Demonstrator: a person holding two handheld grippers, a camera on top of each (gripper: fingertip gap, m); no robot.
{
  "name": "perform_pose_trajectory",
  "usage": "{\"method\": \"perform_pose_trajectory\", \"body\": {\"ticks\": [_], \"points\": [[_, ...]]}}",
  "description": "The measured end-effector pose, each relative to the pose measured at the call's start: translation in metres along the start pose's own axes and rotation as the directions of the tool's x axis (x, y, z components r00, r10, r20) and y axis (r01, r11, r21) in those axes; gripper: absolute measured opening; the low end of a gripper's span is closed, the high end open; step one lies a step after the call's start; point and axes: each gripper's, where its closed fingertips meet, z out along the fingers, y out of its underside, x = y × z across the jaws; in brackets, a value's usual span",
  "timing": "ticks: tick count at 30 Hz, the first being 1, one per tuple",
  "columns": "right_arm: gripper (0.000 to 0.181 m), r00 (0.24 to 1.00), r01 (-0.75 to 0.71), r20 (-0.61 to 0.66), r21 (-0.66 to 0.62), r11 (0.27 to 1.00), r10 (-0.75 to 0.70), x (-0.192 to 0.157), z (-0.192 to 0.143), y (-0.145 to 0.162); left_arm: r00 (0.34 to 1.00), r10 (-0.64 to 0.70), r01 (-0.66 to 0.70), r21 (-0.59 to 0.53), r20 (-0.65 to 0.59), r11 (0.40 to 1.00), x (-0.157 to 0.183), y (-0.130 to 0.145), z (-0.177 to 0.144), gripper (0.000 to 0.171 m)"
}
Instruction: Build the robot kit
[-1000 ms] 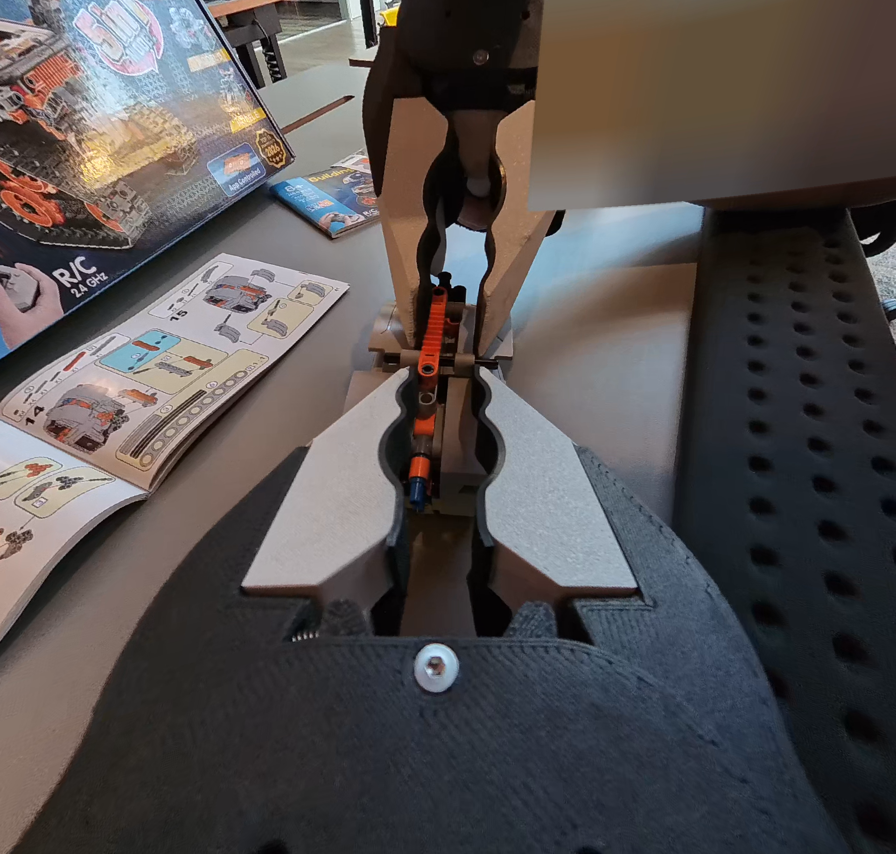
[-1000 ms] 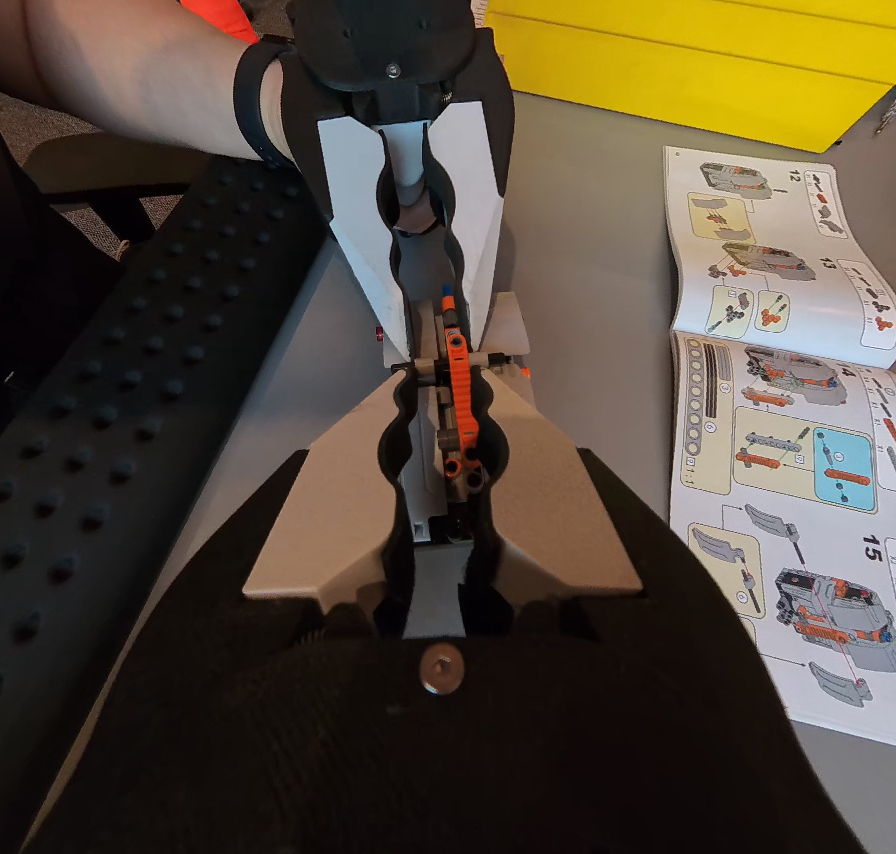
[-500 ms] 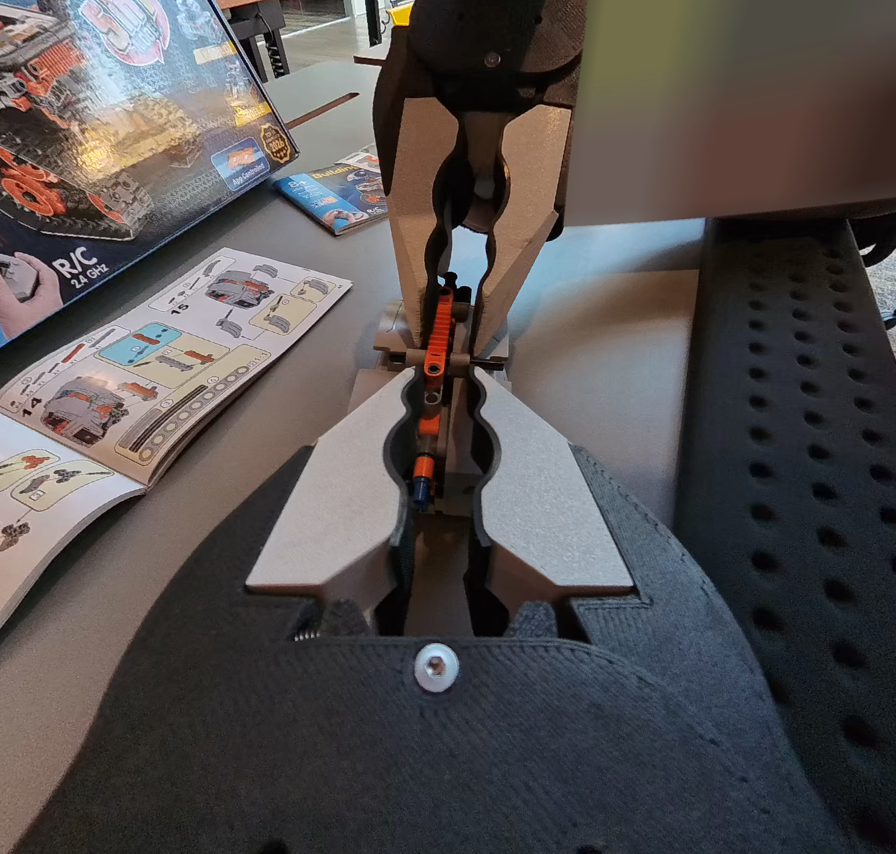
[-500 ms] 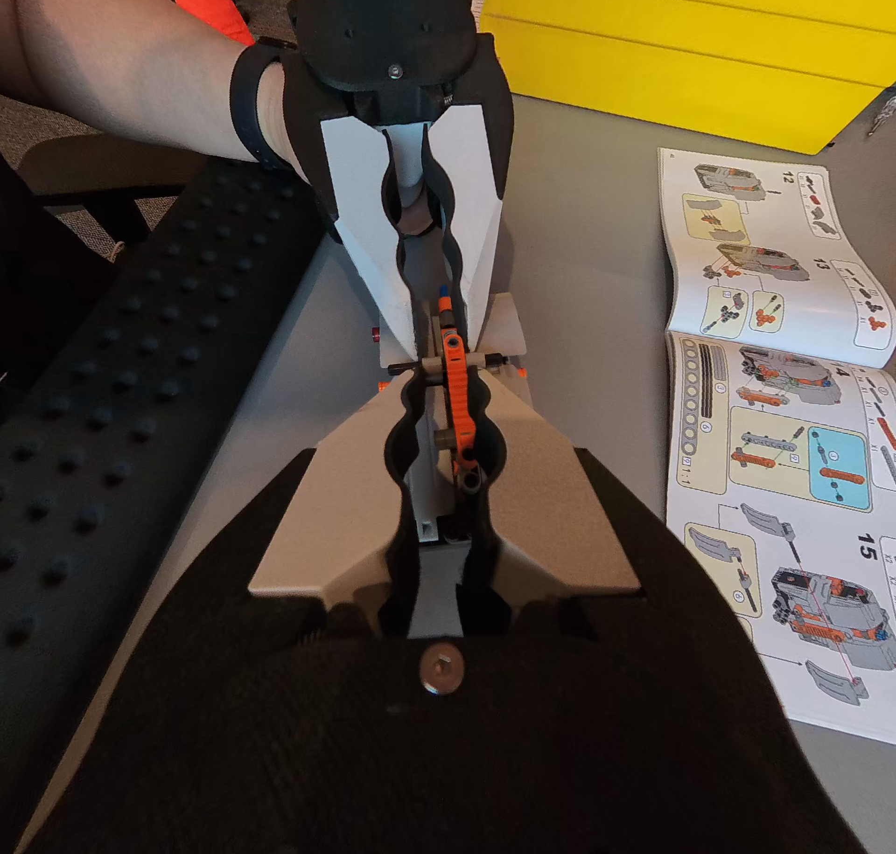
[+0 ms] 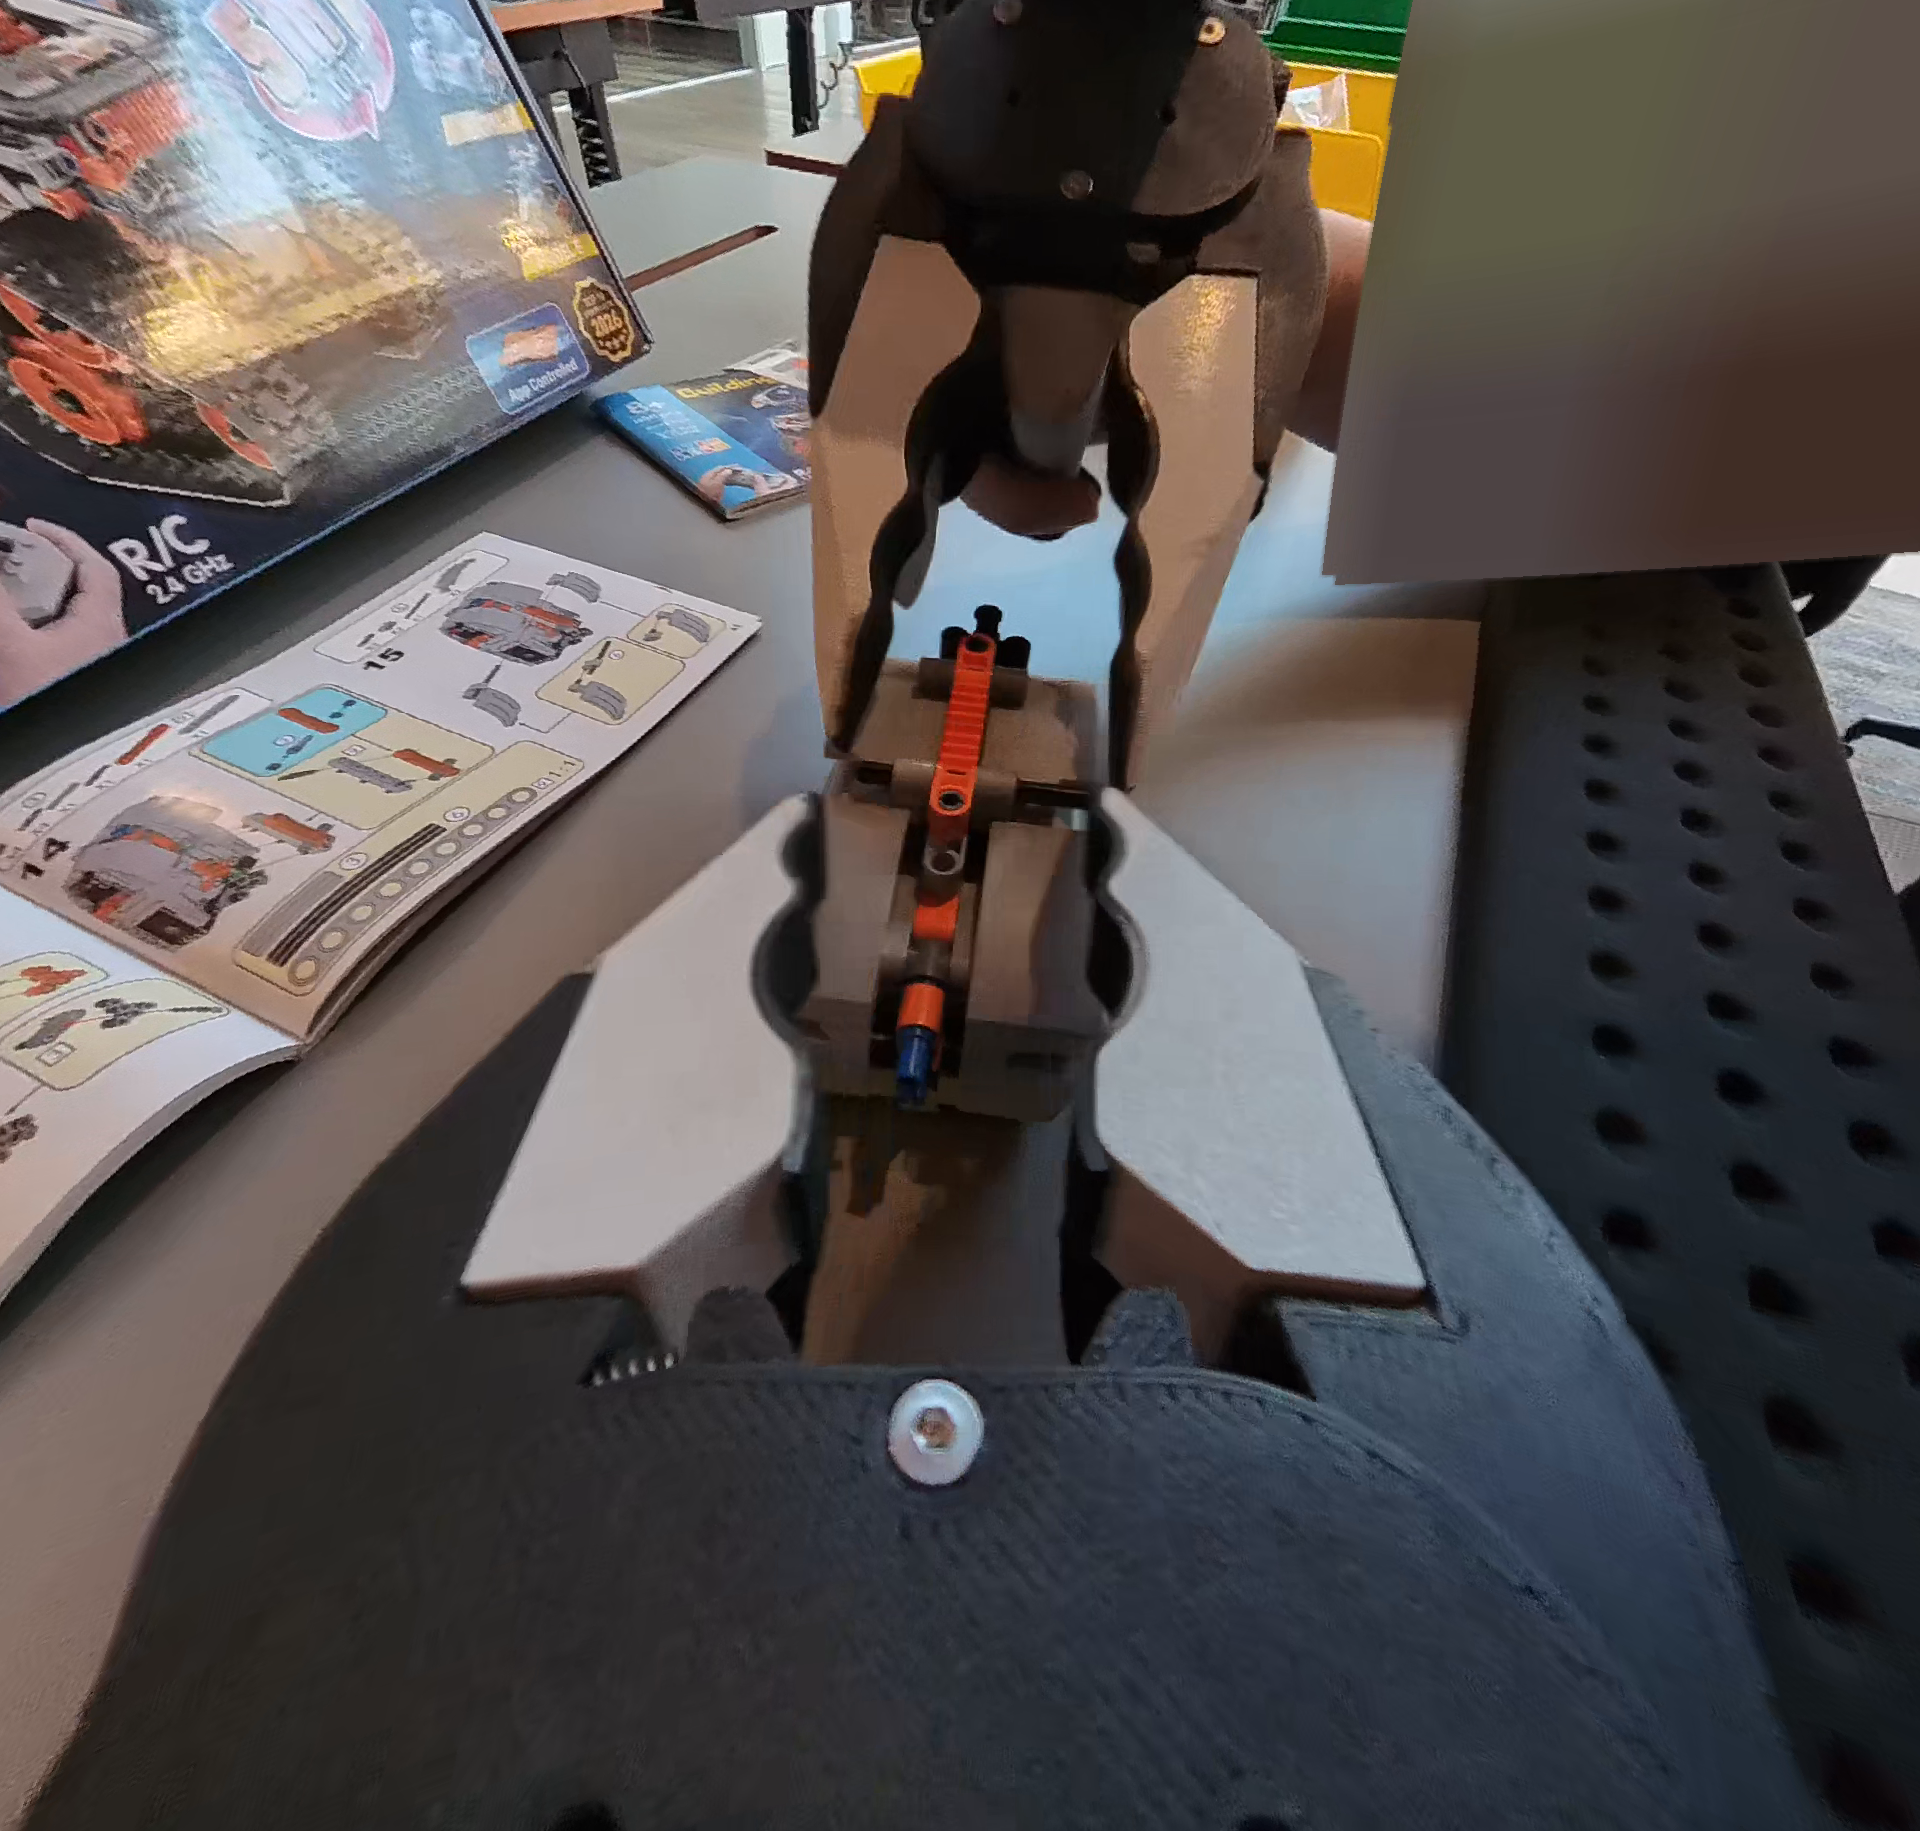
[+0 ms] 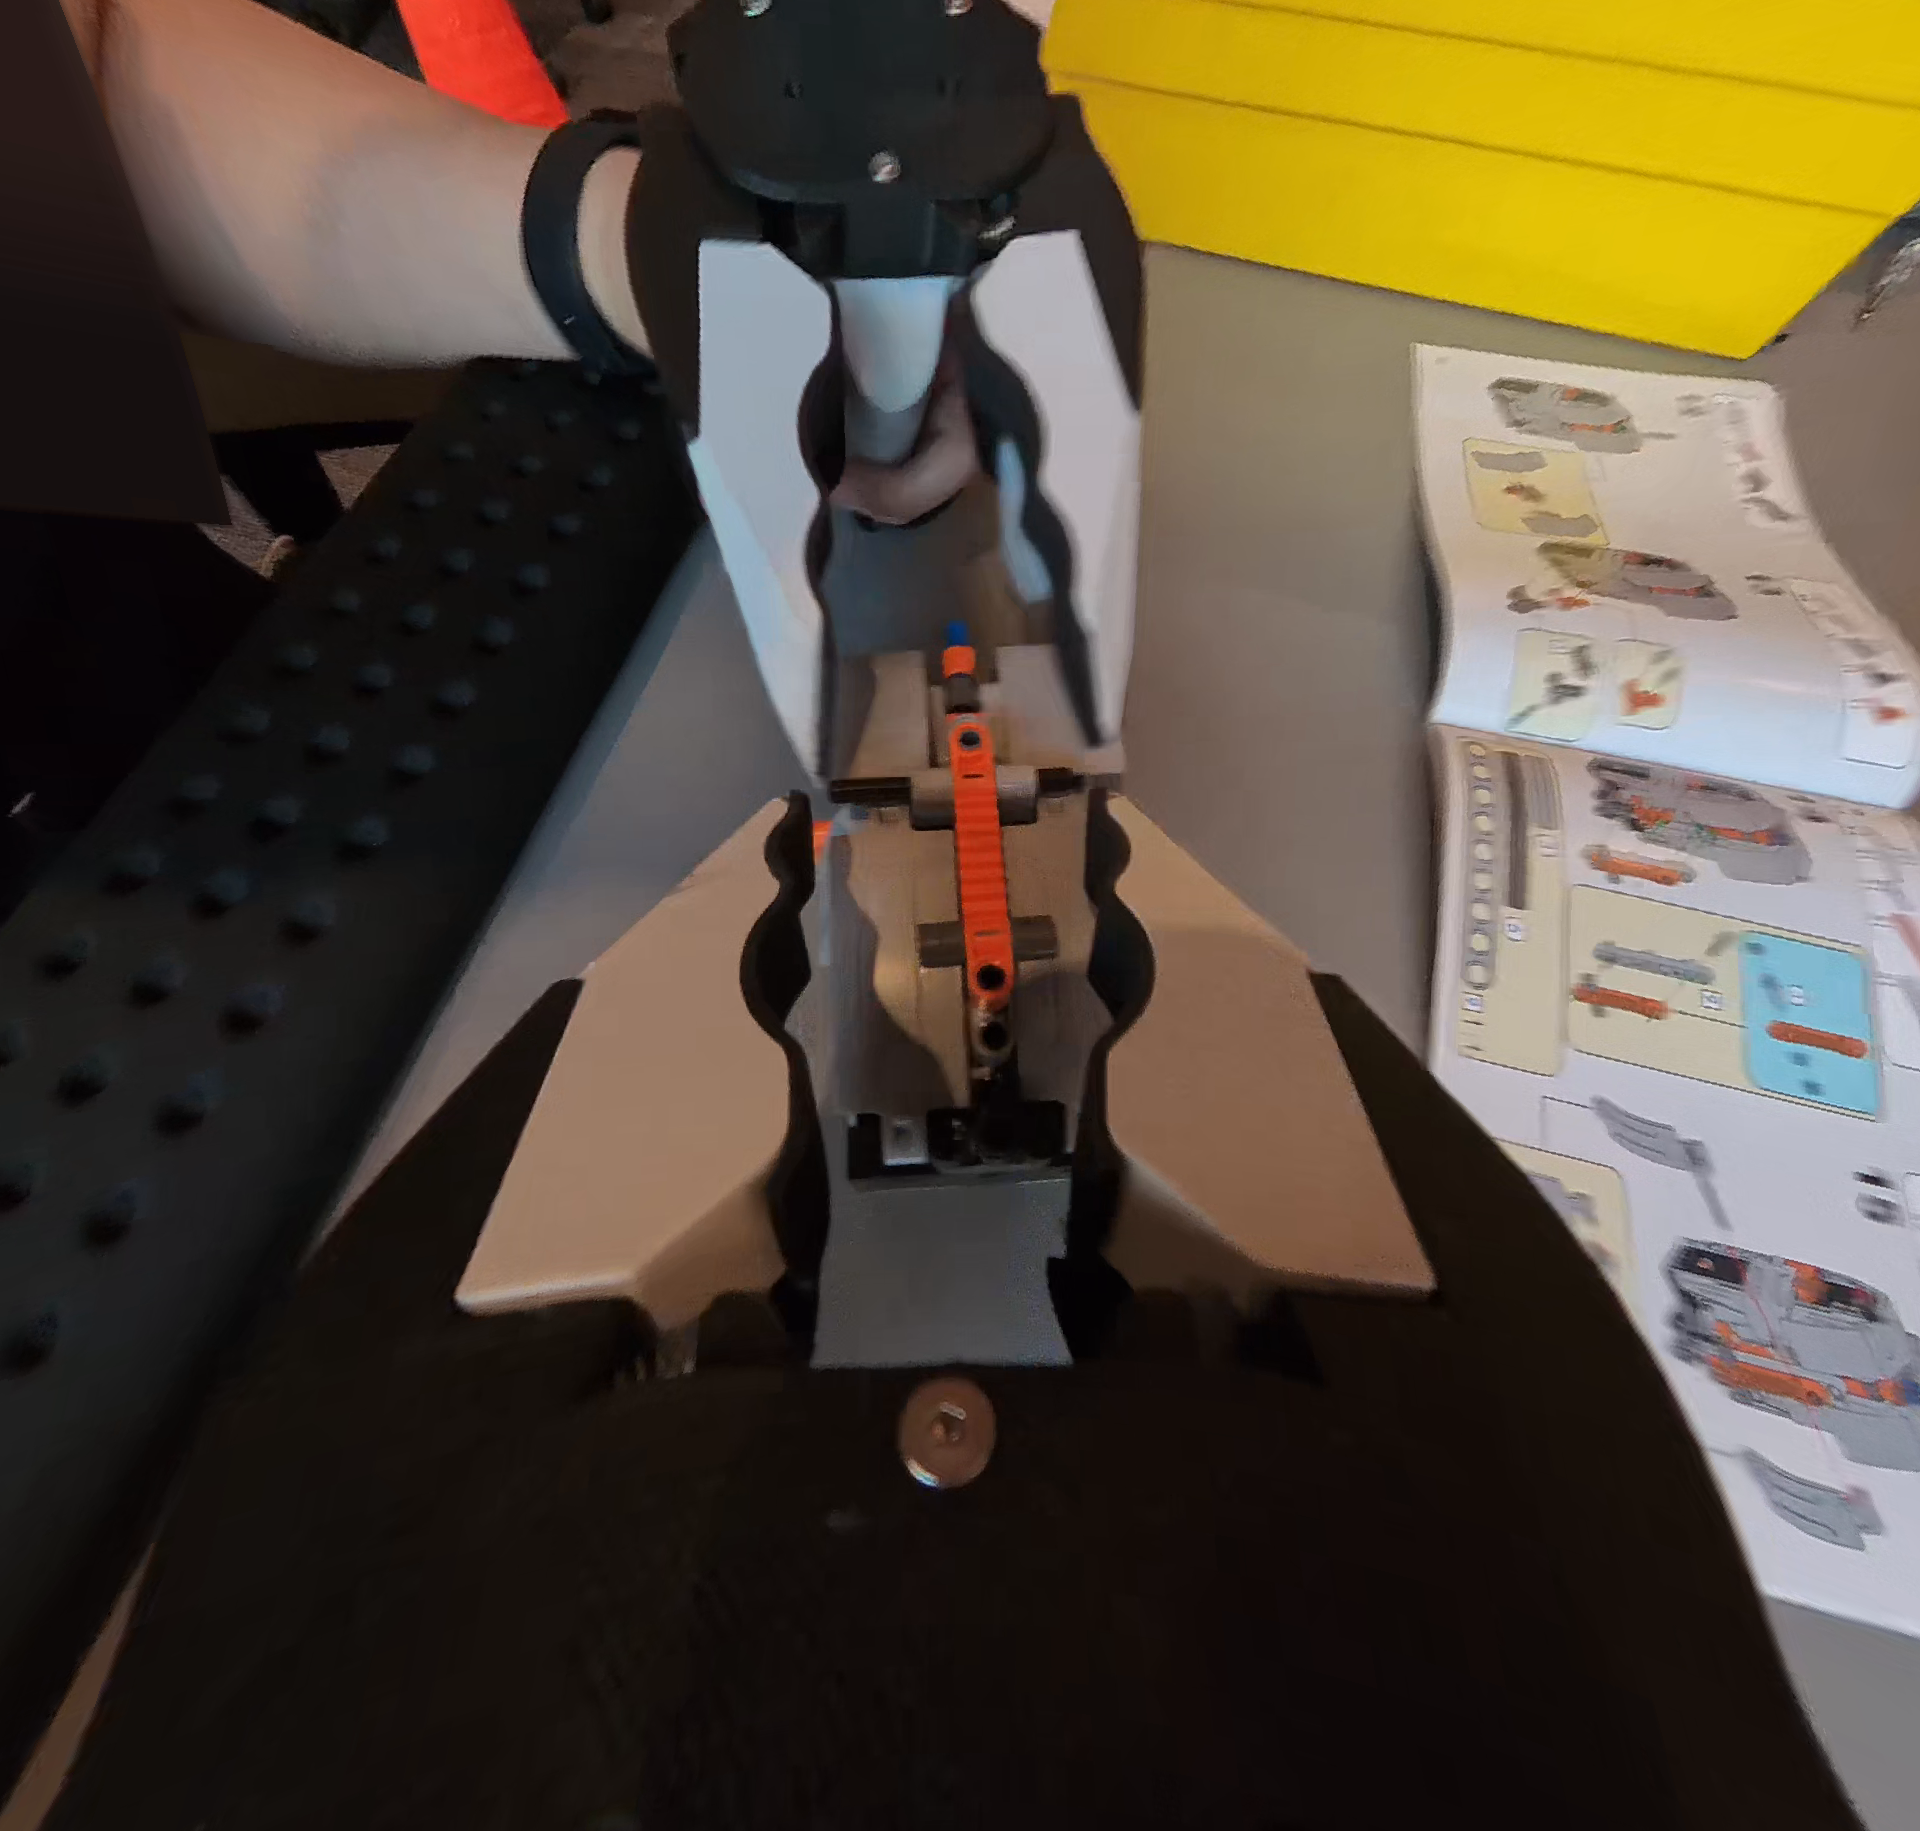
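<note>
A grey brick model [image 5: 940, 924] with an orange beam [image 5: 964, 721] along its top lies on the desk [image 5: 1309, 742], bracketed at one end by the left tool [image 5: 951, 815] and at the other by the right tool [image 6: 956, 815], which faces it from twelve o'clock. Both tools are spread wide, and contact with the model's sides cannot be told. Any closing is best done squarely on the grey flanks, clear of the beam. An open instruction booklet [image 6: 1662, 950] lies at three o'clock in the right wrist view.

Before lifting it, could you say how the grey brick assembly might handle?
The grey brick assembly looks blocky, so probably stiff. Its orange beam sits on thin pins, so may pop off if squeezed. Resting flat, it seems unlikely to roll.
</note>
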Motion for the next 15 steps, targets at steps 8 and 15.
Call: {"method": "perform_pose_trajectory", "body": {"ticks": [8,15], "points": [[0.045,0.995,0.042,-0.095,-0.032,0.999,-0.044,0.0032,0.0041,0.0008,0.989,0.141,-0.140,-0.031,0.038,0.990,0.0044,0.0016,0.0006,0.035],[0.045,0.991,0.036,-0.129,-0.020,0.999,-0.039,0.0050,0.0028,0.0012,0.993,0.117,-0.117,-0.021,0.026,0.993,0.0019,0.0013,0.0013,0.038]]}}
